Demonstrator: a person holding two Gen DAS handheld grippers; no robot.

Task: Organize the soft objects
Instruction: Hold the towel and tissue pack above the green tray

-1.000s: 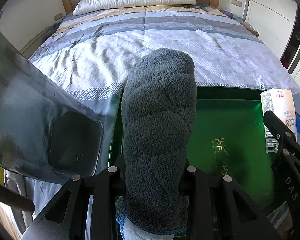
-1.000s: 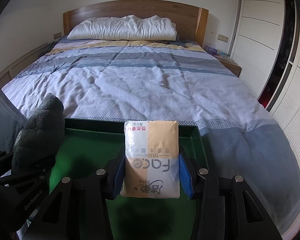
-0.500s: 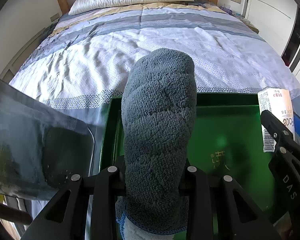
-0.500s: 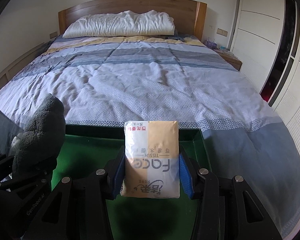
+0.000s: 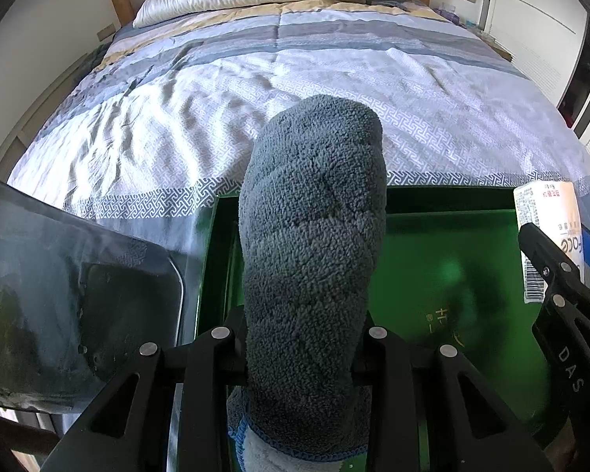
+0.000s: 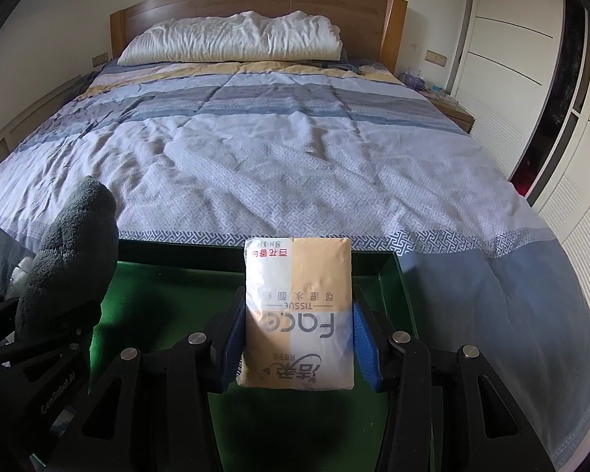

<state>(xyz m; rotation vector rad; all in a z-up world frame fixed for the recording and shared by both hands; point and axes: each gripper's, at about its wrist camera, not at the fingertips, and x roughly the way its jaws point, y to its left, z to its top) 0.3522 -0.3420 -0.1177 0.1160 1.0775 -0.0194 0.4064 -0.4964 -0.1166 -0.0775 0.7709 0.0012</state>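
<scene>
Clamping a rolled grey towel point(image 5: 314, 244), the left gripper point(image 5: 301, 348) fingers are nearly closed above the green tray point(image 5: 452, 275). The right gripper point(image 6: 299, 338) fingers, partly open, grip a tissue pack point(image 6: 299, 310) at the tray's 3 o'clock side; the bed point(image 6: 295, 149) lies at 12 o'clock.

A fluffy grey rolled towel point(image 5: 312, 244) stands clamped in the left tool point(image 5: 301, 348); a beige-and-white tissue pack point(image 6: 298, 310) sits upside-down between the right tool's point(image 6: 298, 344) pads.
</scene>
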